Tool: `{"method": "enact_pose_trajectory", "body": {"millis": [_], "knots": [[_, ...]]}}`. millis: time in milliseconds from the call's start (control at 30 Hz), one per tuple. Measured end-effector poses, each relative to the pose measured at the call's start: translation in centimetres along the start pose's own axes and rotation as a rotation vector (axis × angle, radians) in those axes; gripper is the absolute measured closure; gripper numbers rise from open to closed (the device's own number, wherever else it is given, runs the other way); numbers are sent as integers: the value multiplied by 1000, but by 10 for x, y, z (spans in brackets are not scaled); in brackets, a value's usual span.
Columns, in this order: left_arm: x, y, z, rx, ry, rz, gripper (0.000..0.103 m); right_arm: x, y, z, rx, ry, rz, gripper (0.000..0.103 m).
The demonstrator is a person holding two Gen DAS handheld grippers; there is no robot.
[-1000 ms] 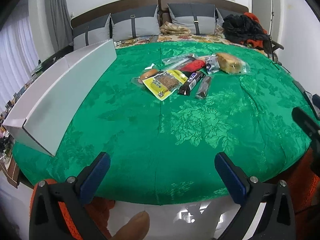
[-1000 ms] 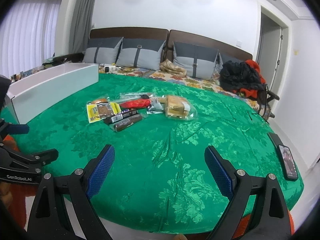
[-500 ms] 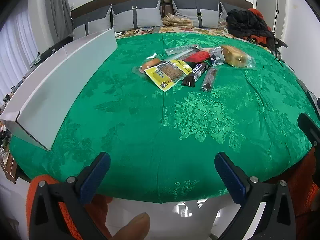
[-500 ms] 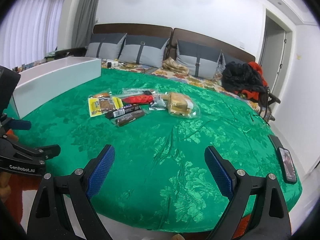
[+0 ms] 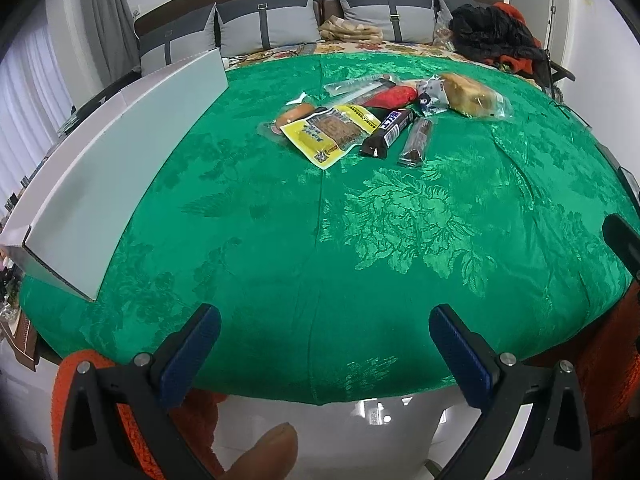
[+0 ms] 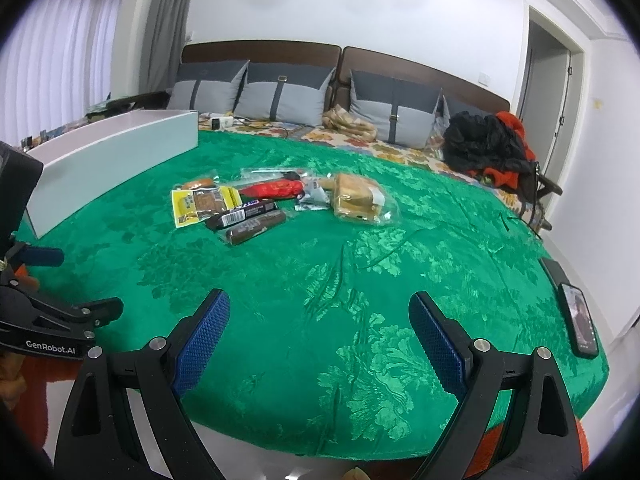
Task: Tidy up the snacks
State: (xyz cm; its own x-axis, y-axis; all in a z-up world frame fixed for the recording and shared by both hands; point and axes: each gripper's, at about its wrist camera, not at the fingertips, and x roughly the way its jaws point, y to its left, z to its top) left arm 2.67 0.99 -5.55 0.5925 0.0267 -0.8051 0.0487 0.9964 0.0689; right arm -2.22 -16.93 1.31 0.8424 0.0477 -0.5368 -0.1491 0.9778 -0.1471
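A heap of snacks lies mid-table on the green cloth [image 5: 400, 240]: a yellow packet [image 5: 330, 132], a black bar [image 5: 387, 132], a brown bar [image 5: 418, 142], a red pack [image 5: 394, 96], a sausage [image 5: 294, 114] and wrapped bread [image 5: 468, 94]. The right wrist view shows the same yellow packet [image 6: 200, 204], black bar [image 6: 242, 214], brown bar [image 6: 256, 230], red pack [image 6: 276, 190] and bread [image 6: 358, 200]. A long white box [image 5: 120, 160] stands at the left. My left gripper [image 5: 324, 344] is open over the near table edge, far short of the snacks. My right gripper [image 6: 318, 332] is open too, holding nothing.
A phone [image 6: 580, 324] lies at the table's right edge. Behind the table is a sofa with grey cushions [image 6: 288, 96] and a pile of black and red clothing [image 6: 484, 144]. The left gripper's body [image 6: 48, 320] shows at the left of the right wrist view.
Both grippers have moved slightly forward and up over the table edge; the snacks look nearer. Neither gripper's opening has changed and no snack has moved.
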Motion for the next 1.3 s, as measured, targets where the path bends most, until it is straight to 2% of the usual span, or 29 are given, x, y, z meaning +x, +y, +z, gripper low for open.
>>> {"method": "enact_pose_trajectory", "body": {"millis": [700, 833, 1000, 1100, 1300], "knots": [[12, 4, -1, -12, 37, 11, 0, 6, -1, -5, 6, 20, 10, 10], [29, 13, 11, -51, 78, -32, 0, 12, -2, -6, 18, 46, 17, 10], [58, 18, 27, -32, 125, -9, 0, 22, -2, -10, 32, 88, 36, 10], [67, 27, 33, -80, 146, -41, 0, 22, -5, -10, 44, 93, 50, 10], [70, 29, 35, -77, 105, -39, 0, 29, -17, -10, 122, 113, 86, 10]]}}
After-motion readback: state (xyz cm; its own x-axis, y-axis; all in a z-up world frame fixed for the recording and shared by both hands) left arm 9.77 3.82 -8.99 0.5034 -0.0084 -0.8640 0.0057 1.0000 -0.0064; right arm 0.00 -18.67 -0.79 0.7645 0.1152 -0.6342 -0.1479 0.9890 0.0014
